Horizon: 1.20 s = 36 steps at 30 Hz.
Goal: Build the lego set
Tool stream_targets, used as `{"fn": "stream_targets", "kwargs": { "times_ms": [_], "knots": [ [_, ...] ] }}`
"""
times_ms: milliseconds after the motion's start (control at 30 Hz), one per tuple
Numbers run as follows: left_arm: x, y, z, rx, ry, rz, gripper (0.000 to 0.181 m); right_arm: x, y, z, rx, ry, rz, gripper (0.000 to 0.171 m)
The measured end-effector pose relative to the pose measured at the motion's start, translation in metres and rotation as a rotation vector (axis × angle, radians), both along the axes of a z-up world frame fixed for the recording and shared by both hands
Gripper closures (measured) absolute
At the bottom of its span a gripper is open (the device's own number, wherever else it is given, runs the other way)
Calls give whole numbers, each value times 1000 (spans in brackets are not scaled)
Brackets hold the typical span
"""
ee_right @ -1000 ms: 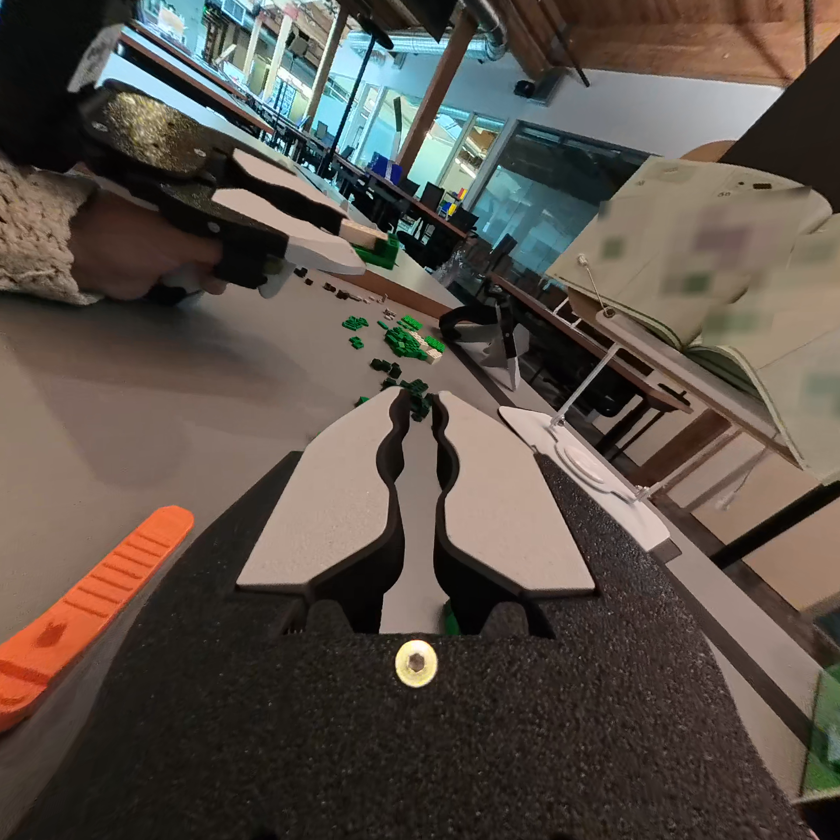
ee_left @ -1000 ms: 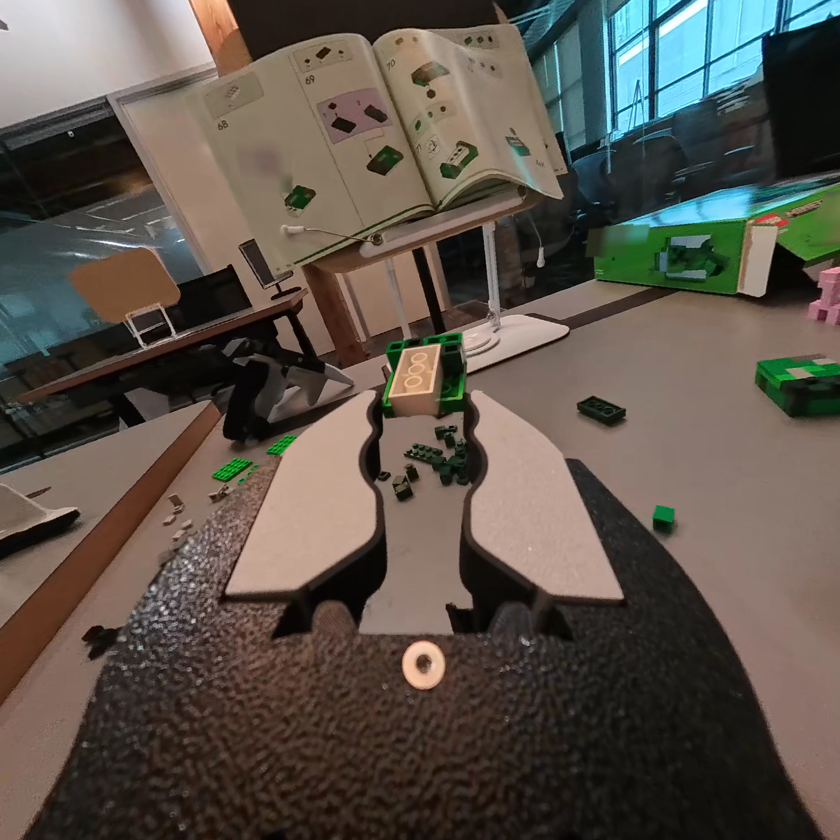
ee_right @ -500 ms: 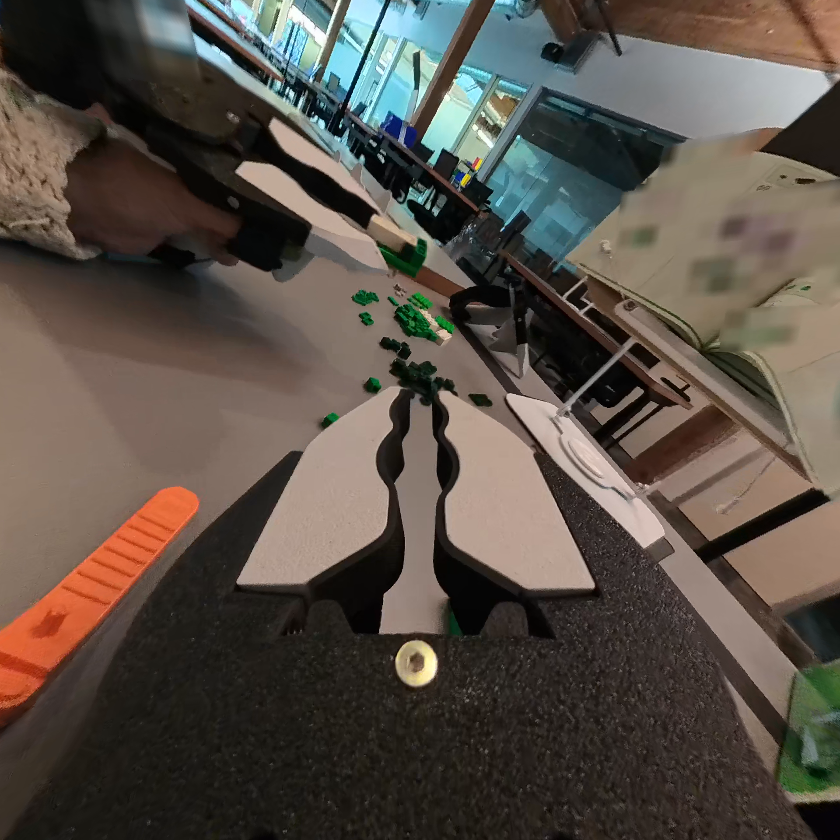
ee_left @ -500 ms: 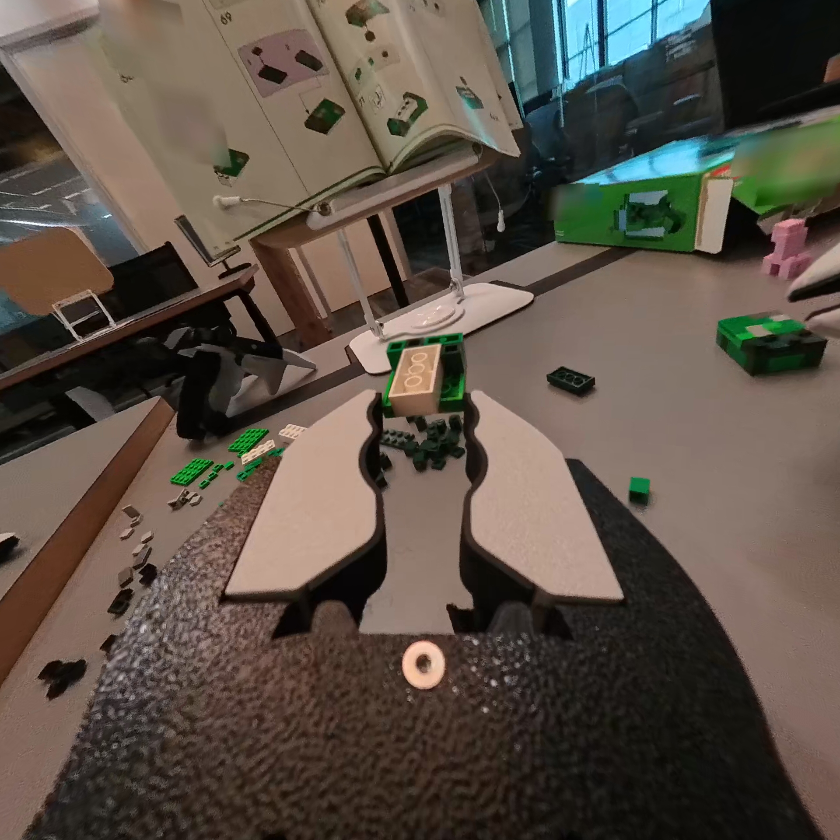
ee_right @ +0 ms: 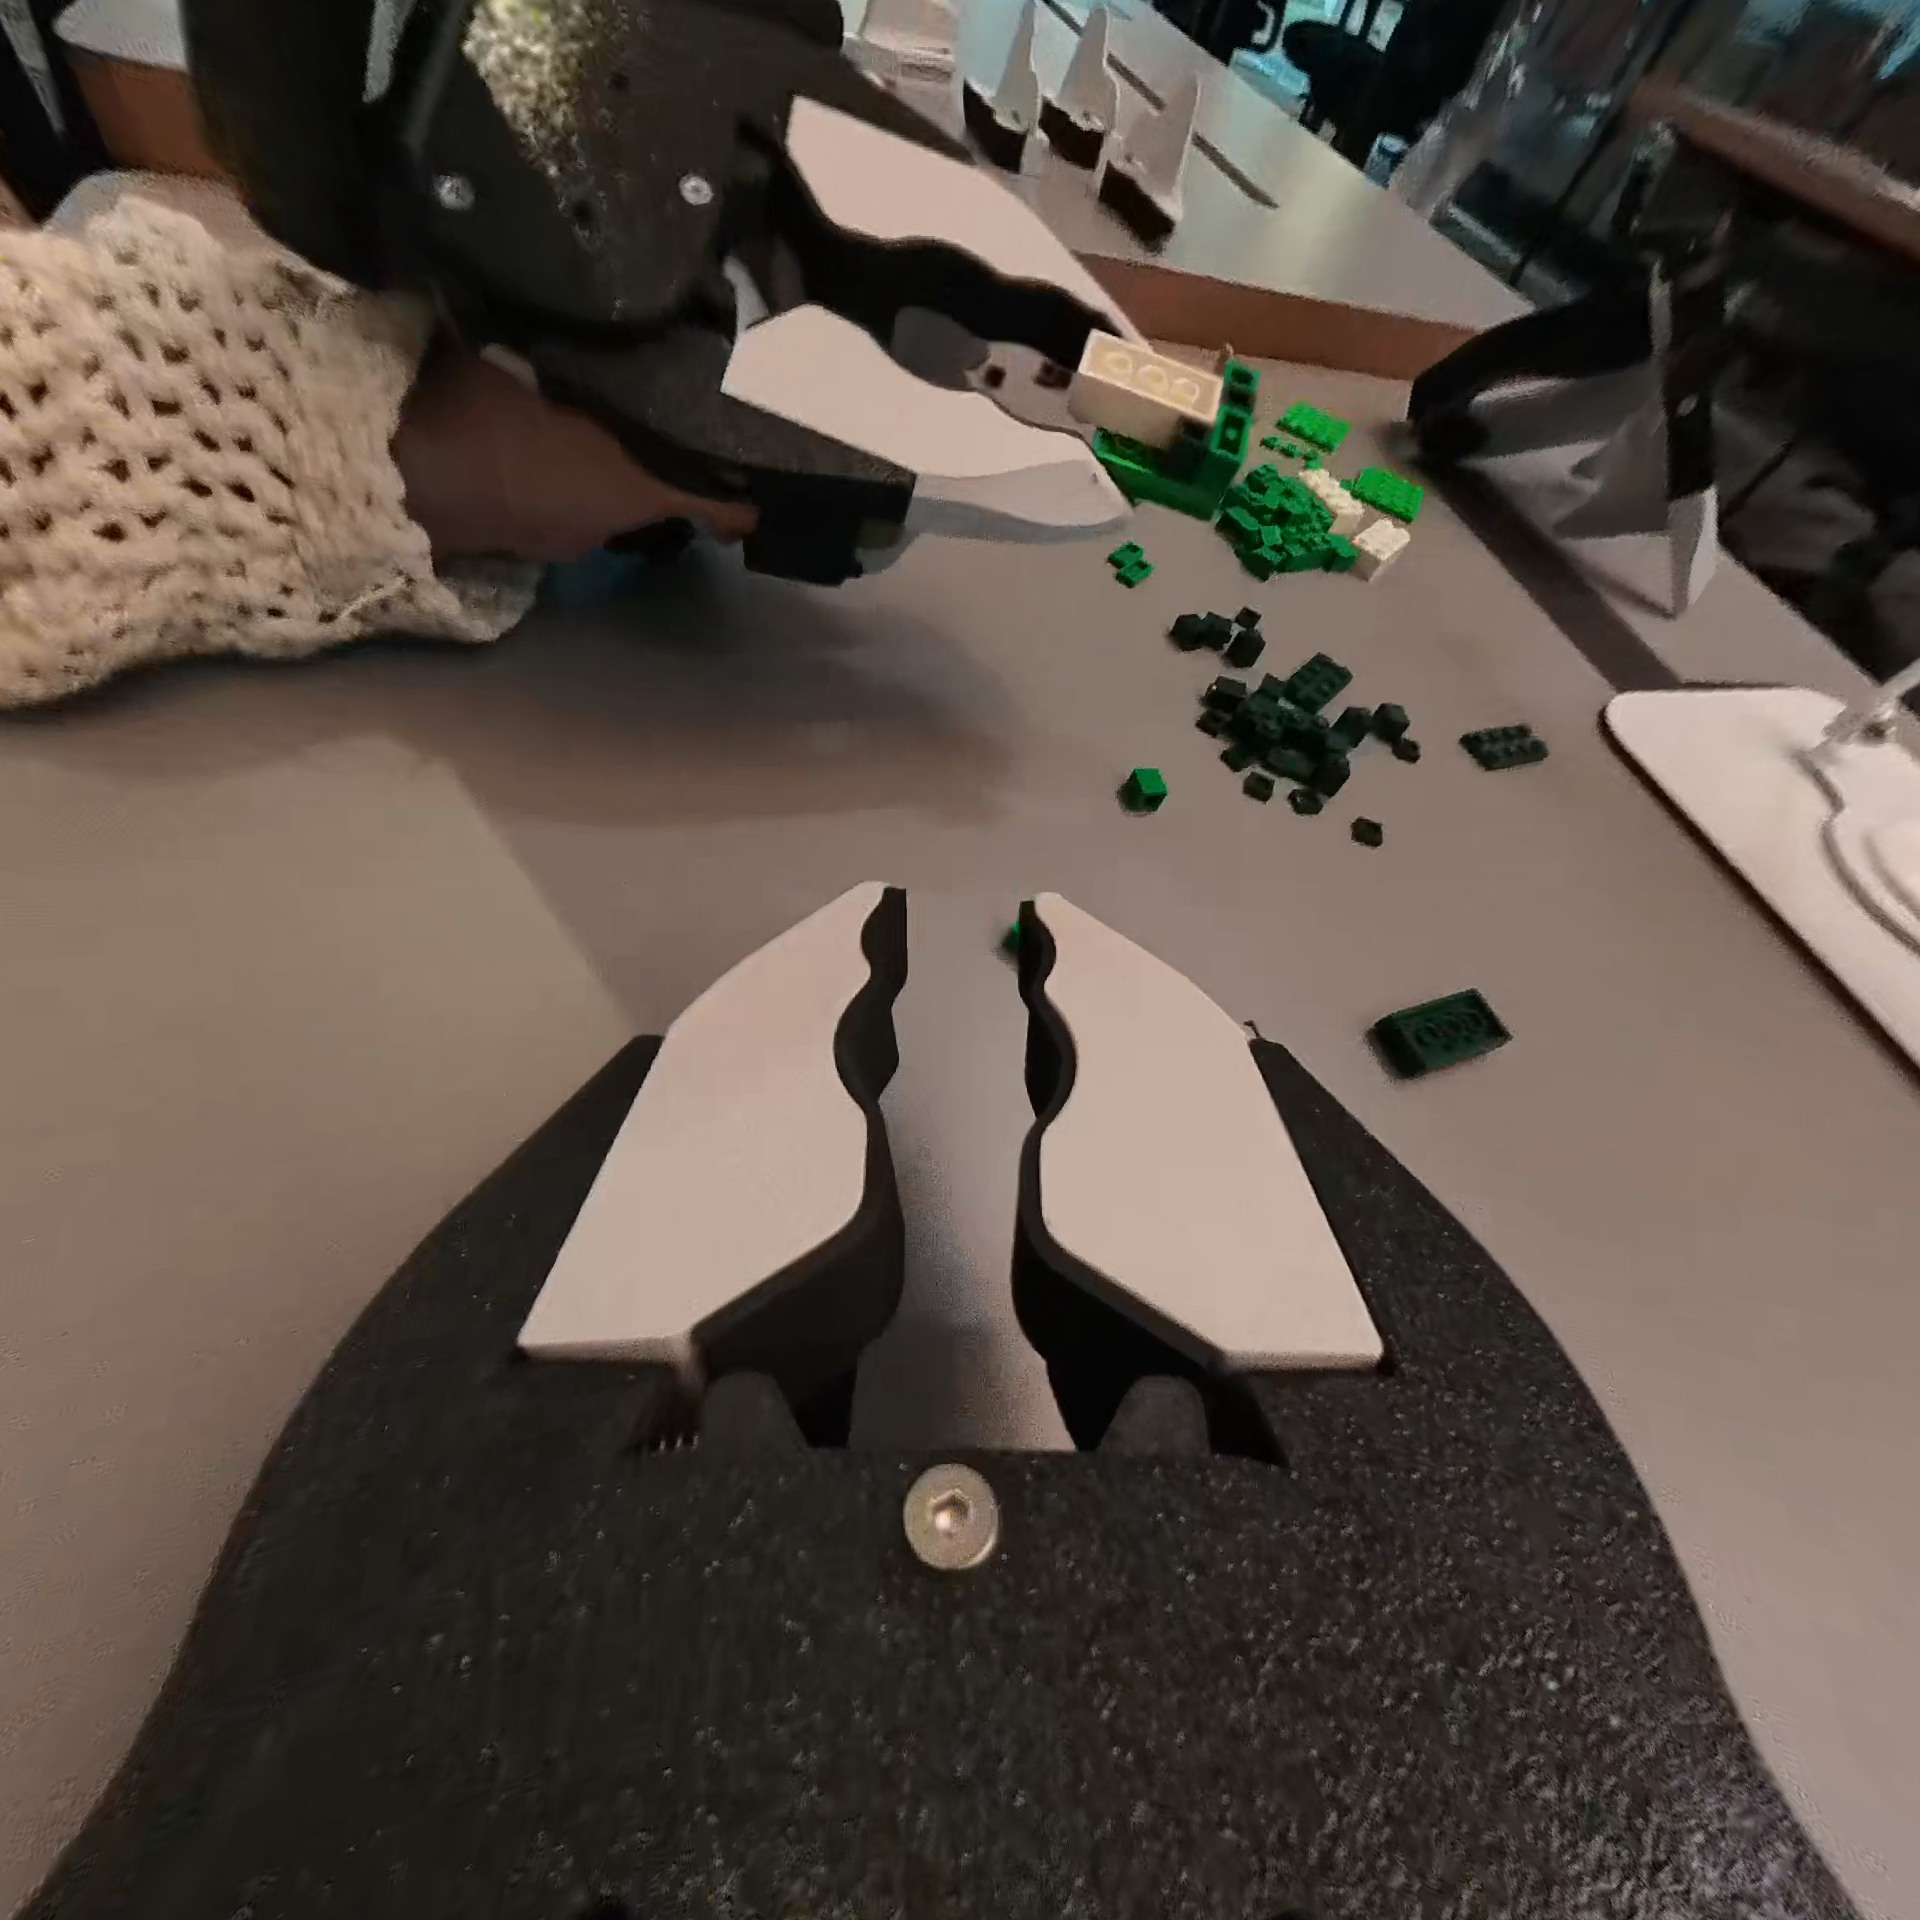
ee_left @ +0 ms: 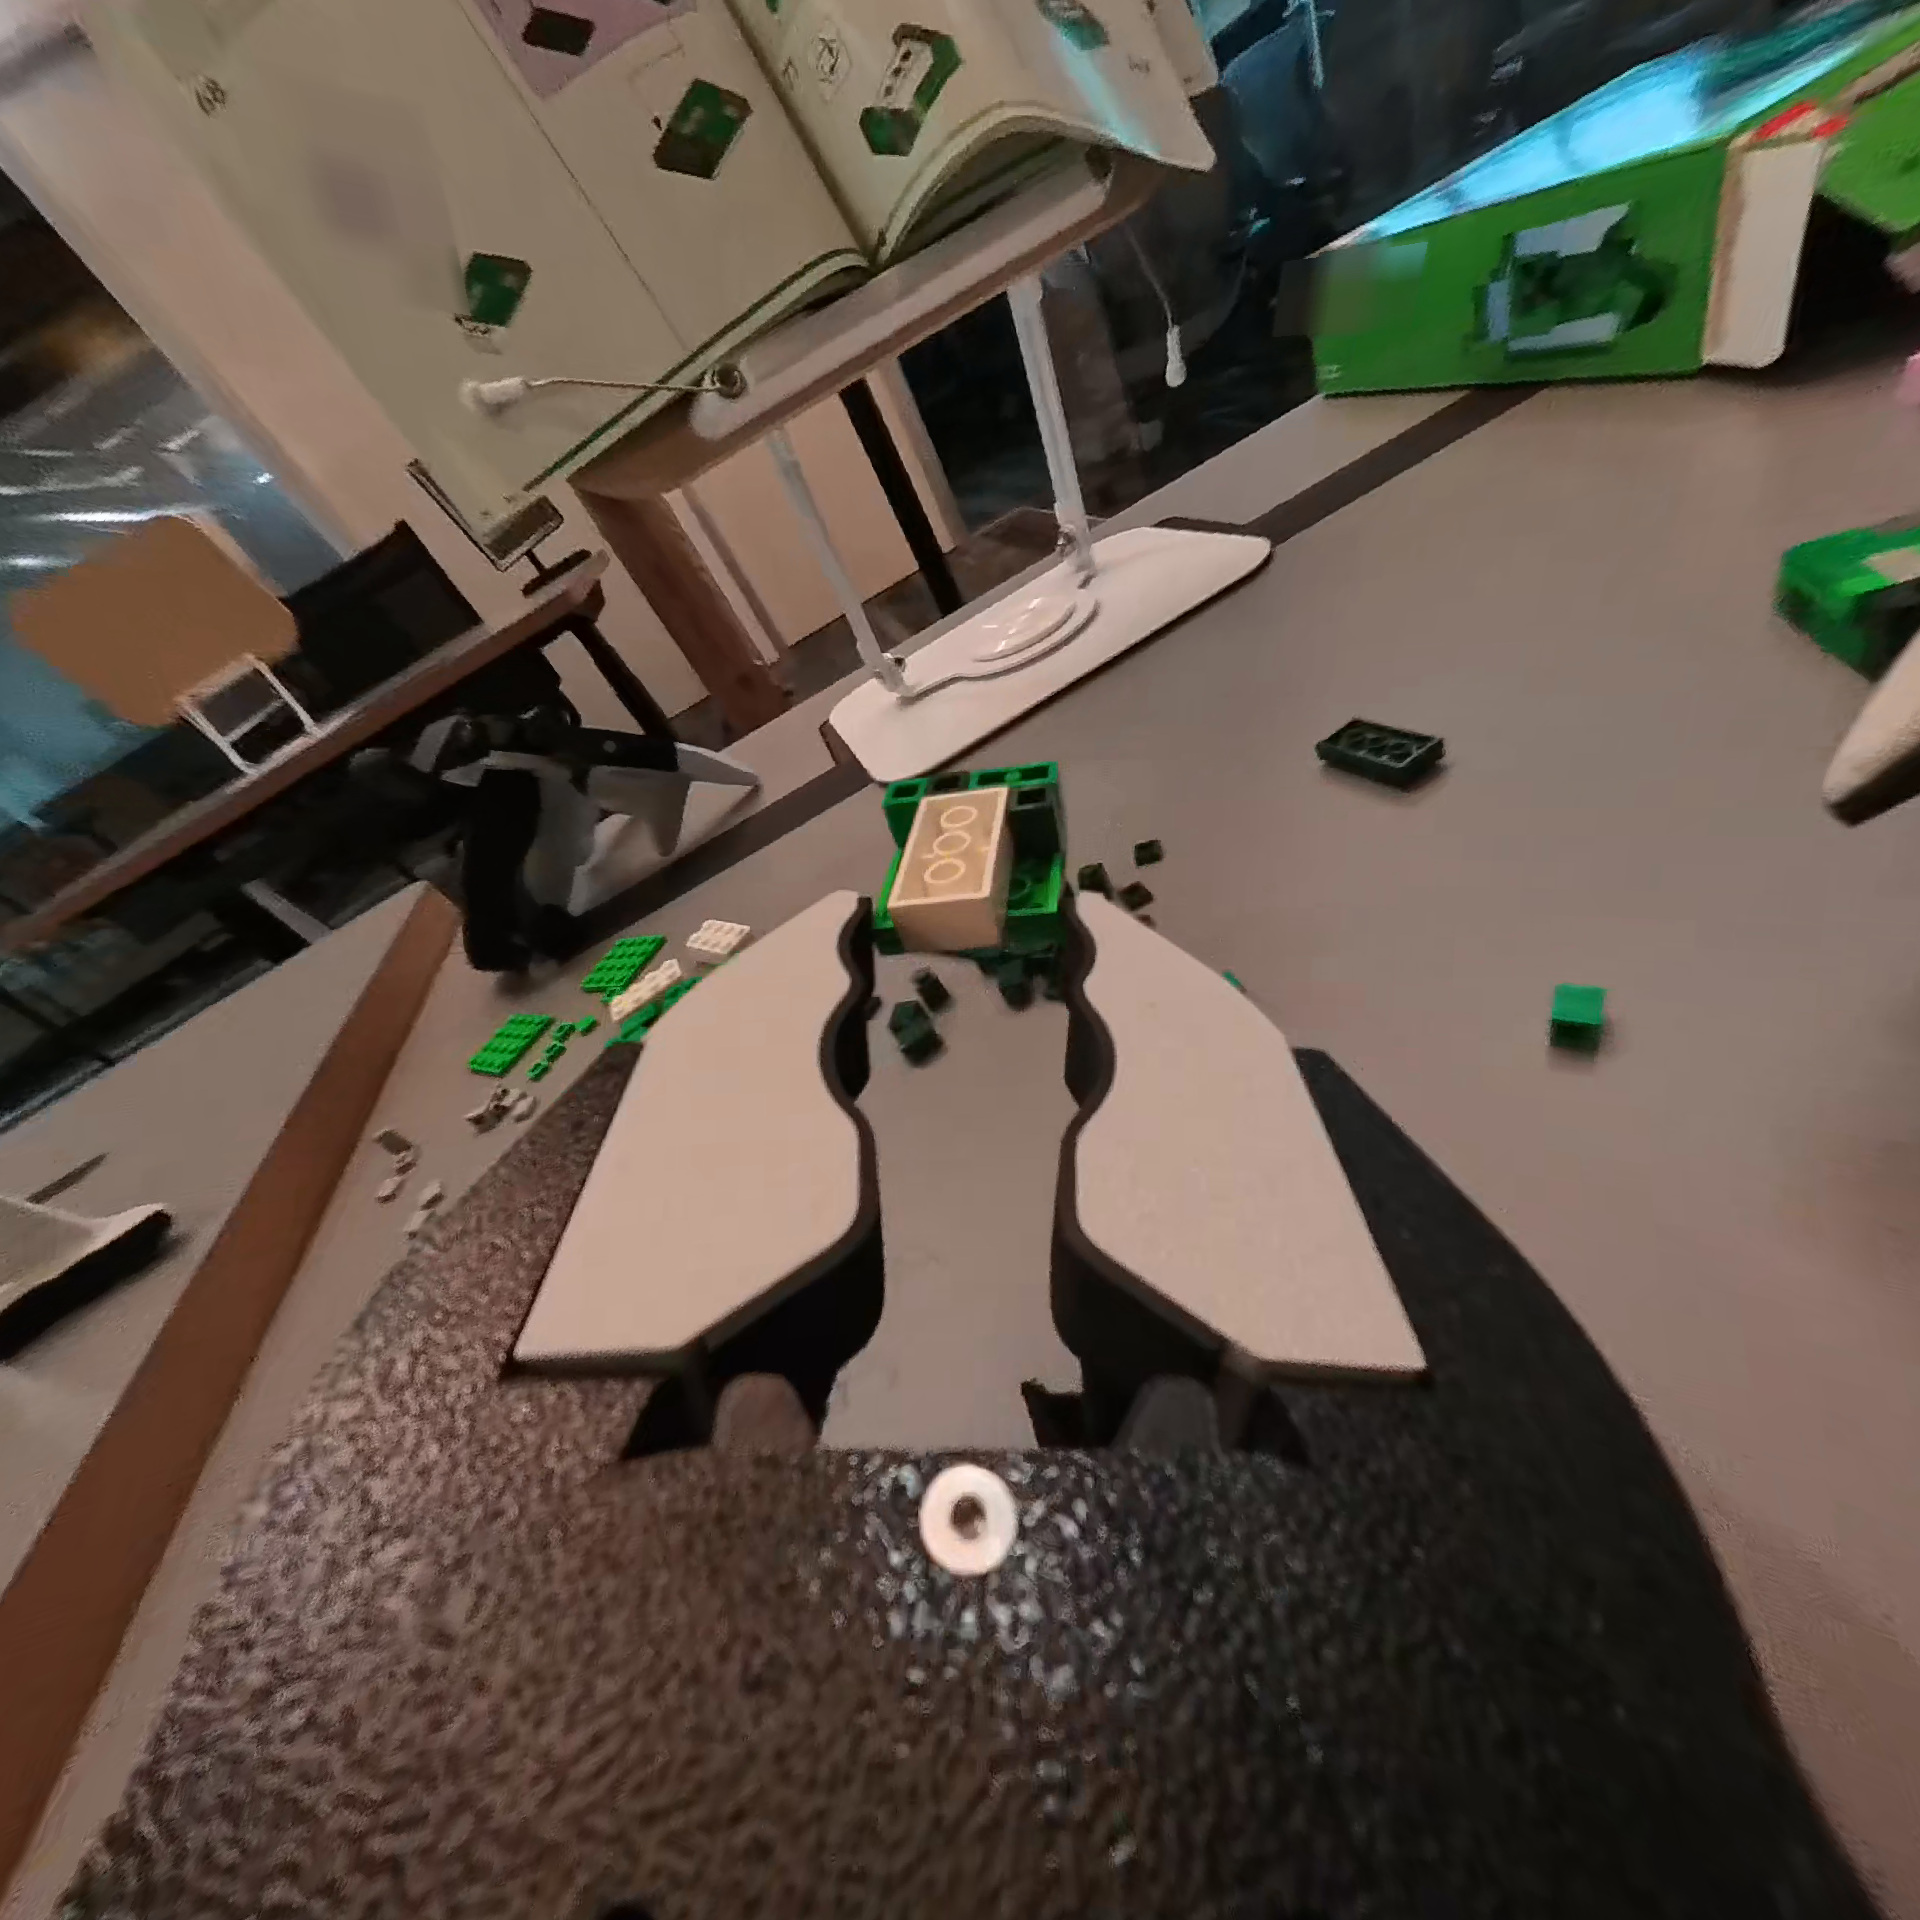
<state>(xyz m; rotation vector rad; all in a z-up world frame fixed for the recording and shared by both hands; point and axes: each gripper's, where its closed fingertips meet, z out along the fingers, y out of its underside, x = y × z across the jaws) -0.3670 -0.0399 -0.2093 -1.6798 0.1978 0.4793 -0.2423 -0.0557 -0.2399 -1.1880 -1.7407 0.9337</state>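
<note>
1. Grey matte table fills the left wrist view. The left gripper clamps a green-and-white lego assembly at its fingertips, in front of the white book stand that carries an open instruction book. A green box lies right of the stand.
2. From the right wrist view, the right gripper hangs narrowly parted and empty above the table, short of the dark green brick pile. A knit sleeve shows left of the pile.
</note>
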Motion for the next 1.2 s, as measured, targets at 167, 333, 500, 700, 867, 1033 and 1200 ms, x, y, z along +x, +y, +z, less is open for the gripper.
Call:
{"fn": "stream_targets", "kwargs": {
  "times_ms": [167,333,500,700,867,1033,1200],
  "knots": [
    [2,1,-1,-6,-5,-25,147,-21,15,-15,-4,-117,1,148],
    [5,-1,2,9,-97,-104,147,-18,10,-27,99,-180,203,149],
    [2,-4,6,35,-152,-114,147,-29,29,-23,171,-287,197,154],
    [2,-5,7,38,-123,-102,147,-66,45,-33,166,-497,187,162],
    [3,-4,5,27,-120,-101,147,-81,45,-38,96,-471,182,162],
    [1,-5,5,30,-135,-99,147,-87,46,-43,86,-456,188,161],
    [3,-4,4,22,-122,-102,147,-91,42,-47,21,-447,195,158]
  ]
}}
